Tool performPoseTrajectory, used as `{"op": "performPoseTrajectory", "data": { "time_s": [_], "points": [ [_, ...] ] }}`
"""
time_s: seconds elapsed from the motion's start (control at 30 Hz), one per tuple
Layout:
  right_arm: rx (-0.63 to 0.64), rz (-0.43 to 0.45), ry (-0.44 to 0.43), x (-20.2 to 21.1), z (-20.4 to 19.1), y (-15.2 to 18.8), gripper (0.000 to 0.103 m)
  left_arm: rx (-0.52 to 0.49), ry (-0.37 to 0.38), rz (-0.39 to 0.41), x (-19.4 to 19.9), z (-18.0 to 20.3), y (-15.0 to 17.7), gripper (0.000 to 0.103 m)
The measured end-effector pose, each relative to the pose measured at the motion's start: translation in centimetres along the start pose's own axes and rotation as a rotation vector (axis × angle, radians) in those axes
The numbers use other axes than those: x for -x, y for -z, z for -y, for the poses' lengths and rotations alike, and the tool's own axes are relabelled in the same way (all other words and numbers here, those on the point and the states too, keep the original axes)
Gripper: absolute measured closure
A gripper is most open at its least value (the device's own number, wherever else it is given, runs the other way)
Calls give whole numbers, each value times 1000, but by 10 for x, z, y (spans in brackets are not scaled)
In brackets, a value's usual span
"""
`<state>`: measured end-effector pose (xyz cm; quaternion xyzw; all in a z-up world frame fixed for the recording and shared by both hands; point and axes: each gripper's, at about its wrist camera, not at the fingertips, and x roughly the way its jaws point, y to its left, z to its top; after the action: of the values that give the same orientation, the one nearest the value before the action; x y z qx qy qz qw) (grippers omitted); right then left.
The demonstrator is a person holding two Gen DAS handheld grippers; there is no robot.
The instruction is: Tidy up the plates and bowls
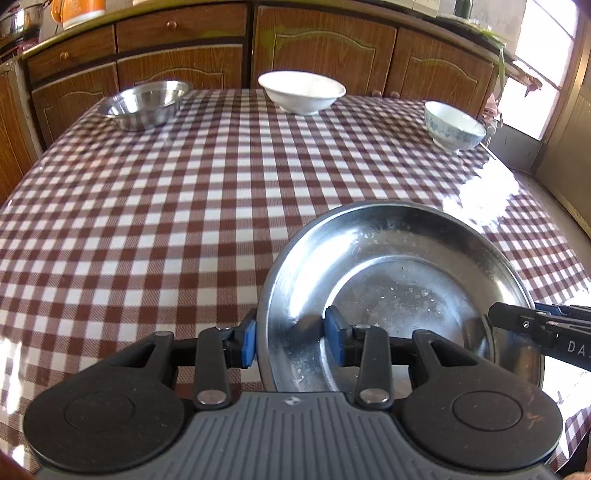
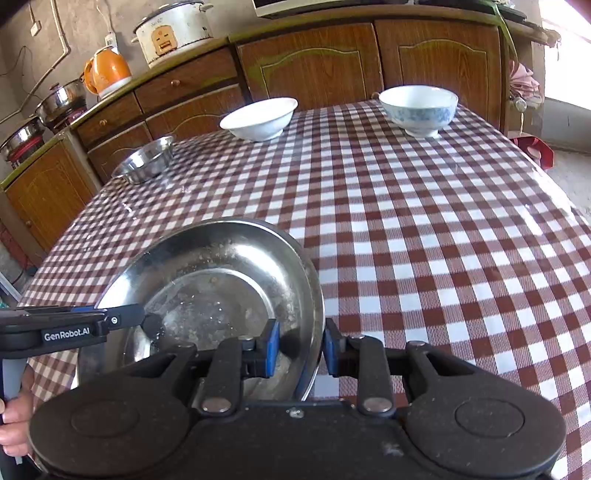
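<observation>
The large steel plate point(image 1: 399, 295) lay at the near edge of the worktop point(image 1: 184, 221), which was covered with a brown-and-white checked cloth, and both claws had hold of it. The left claw point(image 1: 291, 341) straddled the plate's left rim: one blue pad sat outside the rim and the other inside the dish, the two closed in on the metal wall between them. The right claw point(image 2: 299, 349) did the same on the plate's right rim, one pad inside the dish and one outside, pressed against the rim. In the left wrist view the right claw's black fingers entered over the plate's right side; in the right wrist view the left claw reached in over the plate's left side, with a person's hand point(image 2: 13, 424) behind it at the picture's edge. The inside of the plate was flecked with pale residue.

Far beyond the plate, along the worktop's back edge, stood three bowls well apart from each other: a small steel bowl point(image 1: 146, 105) beyond and to the plate's left, a white bowl point(image 1: 301, 92) about straight beyond it, and a blue-patterned bowl point(image 1: 452, 125) beyond and to its right. Behind them ran wooden cabinets point(image 1: 325, 48). On the cabinet top, beyond and left of the plate, sat an orange kettle point(image 2: 107, 72) and a white rice cooker point(image 2: 171, 31).
</observation>
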<state>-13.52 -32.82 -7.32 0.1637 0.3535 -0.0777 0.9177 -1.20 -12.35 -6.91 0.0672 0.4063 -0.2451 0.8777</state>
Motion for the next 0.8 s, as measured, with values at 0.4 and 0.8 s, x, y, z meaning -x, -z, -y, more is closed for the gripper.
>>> {"op": "performPoseTrajectory", "data": {
  "time_s": [0.4,0.8],
  "points": [
    [26,42,-14,5,-14,-16,70,8,-29,58,16,-4,-16,65],
    [58,76,-26,-1,-30,-40,70,23,-52,97,19,-13,-35,65]
  ]
}}
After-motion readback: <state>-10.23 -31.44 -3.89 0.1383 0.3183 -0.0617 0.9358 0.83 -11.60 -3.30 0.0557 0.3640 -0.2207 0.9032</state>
